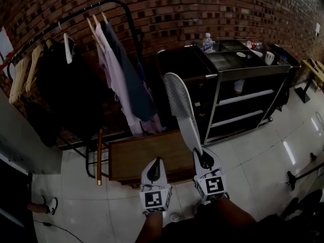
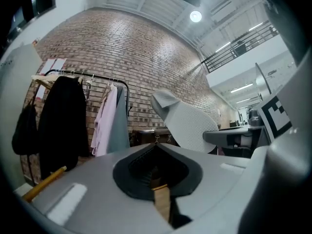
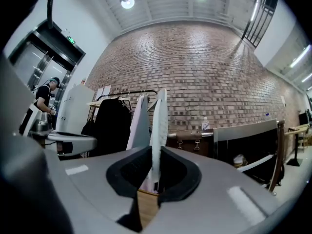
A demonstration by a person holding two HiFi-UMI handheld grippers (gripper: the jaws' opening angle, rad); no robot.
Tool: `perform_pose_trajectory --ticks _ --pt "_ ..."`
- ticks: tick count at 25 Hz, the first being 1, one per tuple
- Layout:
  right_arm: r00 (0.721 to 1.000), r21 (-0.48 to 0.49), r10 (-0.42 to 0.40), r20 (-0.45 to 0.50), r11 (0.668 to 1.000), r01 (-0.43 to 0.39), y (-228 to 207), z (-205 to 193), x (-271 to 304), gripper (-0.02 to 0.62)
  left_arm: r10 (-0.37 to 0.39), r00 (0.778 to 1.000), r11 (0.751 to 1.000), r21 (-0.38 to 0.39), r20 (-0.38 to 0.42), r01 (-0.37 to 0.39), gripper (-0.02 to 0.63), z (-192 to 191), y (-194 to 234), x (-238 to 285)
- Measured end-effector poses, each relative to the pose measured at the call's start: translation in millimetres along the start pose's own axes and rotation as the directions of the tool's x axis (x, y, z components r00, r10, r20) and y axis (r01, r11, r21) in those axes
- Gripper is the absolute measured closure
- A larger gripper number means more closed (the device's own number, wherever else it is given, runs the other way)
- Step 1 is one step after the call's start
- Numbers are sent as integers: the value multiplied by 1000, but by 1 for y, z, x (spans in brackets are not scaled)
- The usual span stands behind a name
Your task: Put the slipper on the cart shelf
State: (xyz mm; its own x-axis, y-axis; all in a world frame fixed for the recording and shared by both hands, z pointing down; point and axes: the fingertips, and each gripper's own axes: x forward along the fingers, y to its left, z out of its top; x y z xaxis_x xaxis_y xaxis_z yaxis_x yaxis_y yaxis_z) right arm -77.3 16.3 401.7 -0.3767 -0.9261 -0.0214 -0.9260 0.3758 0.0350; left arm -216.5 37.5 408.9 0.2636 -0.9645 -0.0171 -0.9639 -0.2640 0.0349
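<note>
Two claws are held side by side, low and close to the person, both pointing level toward a brick wall. The right claw [image 1: 204,158] is clenched on the slipper [image 1: 179,105]. It grips the pale, textured slipper at its near end, so the slipper sticks out ahead of the claw and rises above it. In the right gripper view the slipper [image 3: 158,130] shows edge-on, upright between the two jaws, which press on its sides. The left claw [image 1: 155,168] sits just to the left of the right one, with its jaws together and nothing between them. From the left gripper view the slipper [image 2: 190,126] shows up and to the right of that claw's tip.

Ahead and to the right of the right claw stands the dark cart [image 1: 248,72], well apart from the slipper. Its pale shelf [image 1: 243,97] is bare and a bottle [image 1: 207,42] stands on its top. Ahead and to the left of the left claw is a clothes rack [image 1: 76,14] hung with garments. A low wooden table [image 1: 147,156] lies just beyond both claws.
</note>
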Motion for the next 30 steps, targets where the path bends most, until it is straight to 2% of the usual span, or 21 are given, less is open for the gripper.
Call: perform_pose_trajectory --ticks 4,11,15,20,26,30 --pt "1000 -22 2 6 1000 -2 1 5 -1 551 -10 1000 1000 -4 28 10 591 7 -2 -1" --pt "999 4 -37 -18 999 37 -13 -11 -11 551 -7 998 1000 8 57 7 591 13 -4 1" --pt "995 9 -87 -49 996 87 -40 -30 -26 551 -39 999 999 20 15 39 591 -5 -24 8" --pt "974 -20 -175 -145 985 173 -107 -69 -55 551 -69 998 997 22 11 68 591 -16 -56 45" --pt "915 -5 -300 -270 951 311 -210 -119 -74 551 -87 996 995 39 -10 88 591 -23 -90 119" --pt "884 -3 -326 -334 939 345 -270 -136 -65 551 -89 996 995 35 -20 90 591 -22 -118 174"
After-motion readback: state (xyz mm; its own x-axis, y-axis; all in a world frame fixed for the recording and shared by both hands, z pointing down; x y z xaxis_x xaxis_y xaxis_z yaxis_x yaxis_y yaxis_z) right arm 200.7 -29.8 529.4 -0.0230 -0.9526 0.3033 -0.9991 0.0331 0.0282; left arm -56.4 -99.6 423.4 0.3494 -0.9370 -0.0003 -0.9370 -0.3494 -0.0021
